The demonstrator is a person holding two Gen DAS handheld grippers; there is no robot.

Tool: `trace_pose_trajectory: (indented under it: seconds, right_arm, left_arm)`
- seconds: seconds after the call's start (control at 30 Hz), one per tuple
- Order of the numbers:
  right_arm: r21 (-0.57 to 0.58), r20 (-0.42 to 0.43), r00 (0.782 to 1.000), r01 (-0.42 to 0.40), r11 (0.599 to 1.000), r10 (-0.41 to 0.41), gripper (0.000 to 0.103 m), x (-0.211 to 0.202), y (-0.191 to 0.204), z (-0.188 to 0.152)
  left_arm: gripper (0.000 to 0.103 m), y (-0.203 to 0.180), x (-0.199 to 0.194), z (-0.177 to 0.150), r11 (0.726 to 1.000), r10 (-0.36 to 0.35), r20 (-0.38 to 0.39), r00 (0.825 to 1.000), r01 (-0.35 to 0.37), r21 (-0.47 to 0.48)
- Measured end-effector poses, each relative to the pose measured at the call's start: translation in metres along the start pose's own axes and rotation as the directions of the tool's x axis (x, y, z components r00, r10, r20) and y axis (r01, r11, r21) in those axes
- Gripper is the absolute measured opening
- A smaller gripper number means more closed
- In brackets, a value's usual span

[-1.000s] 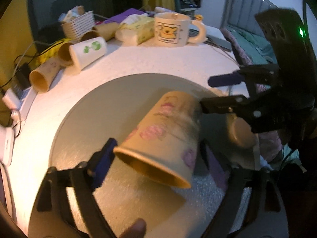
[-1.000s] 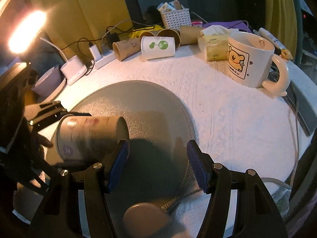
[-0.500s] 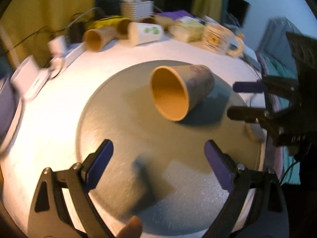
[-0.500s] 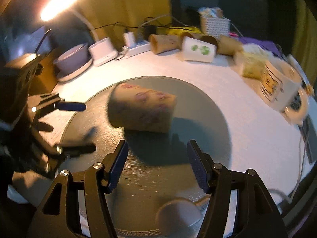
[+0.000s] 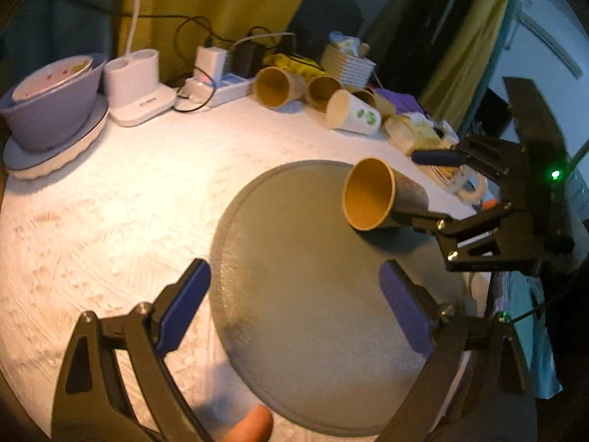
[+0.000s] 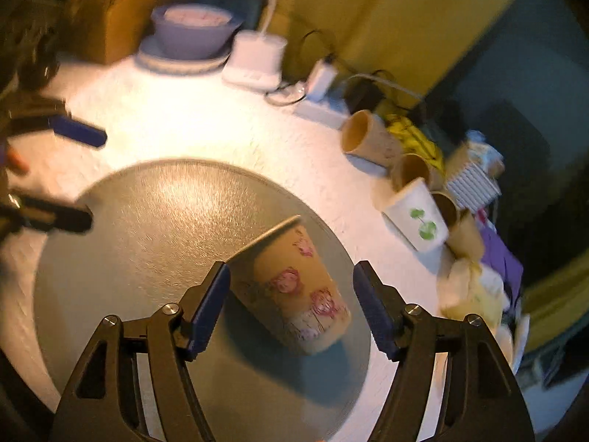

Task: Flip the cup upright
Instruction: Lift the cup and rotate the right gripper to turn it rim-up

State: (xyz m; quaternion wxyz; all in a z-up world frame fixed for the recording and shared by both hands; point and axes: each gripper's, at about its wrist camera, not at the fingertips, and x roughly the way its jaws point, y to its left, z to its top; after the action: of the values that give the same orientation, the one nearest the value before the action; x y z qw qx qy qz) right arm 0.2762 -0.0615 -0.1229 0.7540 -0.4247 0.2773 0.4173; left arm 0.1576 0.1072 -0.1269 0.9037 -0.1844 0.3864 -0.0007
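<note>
Two grippers are seen over the round grey mat. The left gripper is spread wide, nothing held between its blue pads, which hang above the mat's near edge. The right gripper is also parted, with the floral paper cup framed between its fingers; the left pad appears to touch the cup near the rim, while a gap is left at the right pad, so no firm grasp is shown. The cup is lying tilted on its side at the mat's far right, its open mouth turned toward the left wrist camera, pink flowers printed on its tan wall.
</note>
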Motion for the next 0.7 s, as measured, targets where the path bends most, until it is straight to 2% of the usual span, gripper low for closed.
trace_pose_trajectory:
  seconds: [0.2,0.33,0.5,0.6,0.7]
  right_arm:
    - [-0.114,-0.152,0.986,-0.091,0.989,0.073,0.072,0.030,-0.003,0.012]
    - [-0.195,-0.225,0.972,-0.115,0.974,0.069,0.072,0.042,0.003,0.022]
    - [-0.296,-0.303,0.952,-0.144,0.944,0.051,0.072,0.062,0.016,0.035]
    - [-0.309,-0.345,0.938,-0.158,0.938,0.044,0.071,0.073,0.020,0.041]
    - [-0.298,-0.339,0.939,-0.170,0.939,0.062,0.070,0.071,0.020,0.047]
  left_arm:
    - [0.094,0.015,0.003,0.008,0.999,-0.005,0.019,1.000,0.005,-0.036]
    - [0.094,0.025,0.009,0.013,0.998,-0.003,0.013,1.000,0.004,-0.055]
    - [0.094,0.033,0.009,0.012,0.997,-0.009,0.015,1.000,0.010,-0.073]
    - [0.094,0.034,0.005,0.012,0.997,-0.015,0.024,1.000,0.016,-0.074]
    - [0.094,0.037,0.001,0.011,0.997,-0.016,0.031,0.999,0.018,-0.080]
